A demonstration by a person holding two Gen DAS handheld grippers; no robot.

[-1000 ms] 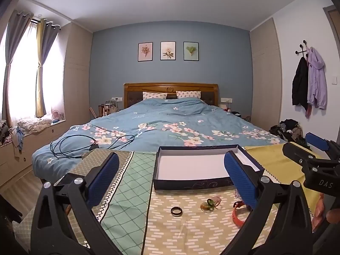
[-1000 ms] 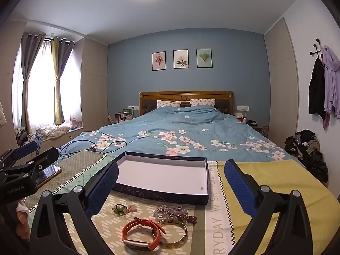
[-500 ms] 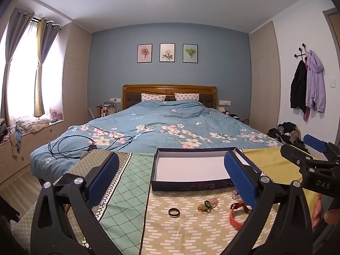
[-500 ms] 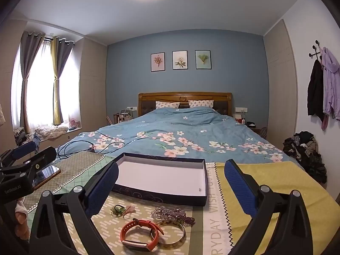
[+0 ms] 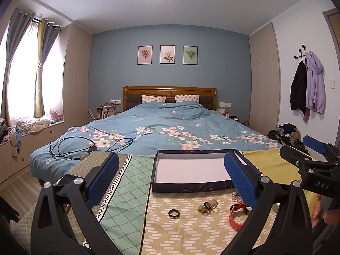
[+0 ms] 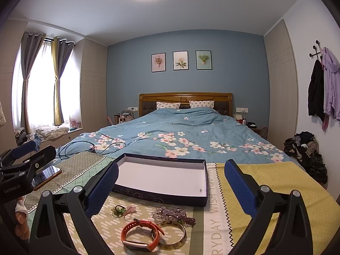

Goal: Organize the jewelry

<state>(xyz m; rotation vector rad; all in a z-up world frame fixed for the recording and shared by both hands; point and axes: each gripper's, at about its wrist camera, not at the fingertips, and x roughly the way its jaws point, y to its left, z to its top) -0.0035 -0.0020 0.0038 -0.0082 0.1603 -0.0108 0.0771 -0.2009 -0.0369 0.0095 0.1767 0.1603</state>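
Note:
An empty dark blue box (image 5: 191, 186) (image 6: 161, 197) with a white inside sits on the patterned cloth. In front of it lie a black ring (image 5: 174, 213), a green and pink hair tie (image 5: 207, 204) (image 6: 123, 210), an orange wristband (image 5: 237, 212) (image 6: 140, 234), a gold bangle (image 6: 170, 232) and a purple bead bracelet (image 6: 172, 213). My left gripper (image 5: 171, 180) is open and empty above the cloth. My right gripper (image 6: 171, 188) is open and empty, above the jewelry.
A phone (image 6: 45, 177) lies on the cloth at the left. The bed (image 5: 170, 131) with a blue flowered duvet and a cable (image 5: 85, 146) lies beyond the box. Clothes (image 6: 306, 155) are piled on the floor at the right.
Both grippers have drifted slightly, so the box and jewelry sit a little higher and nearer in view. Both stay open and empty.

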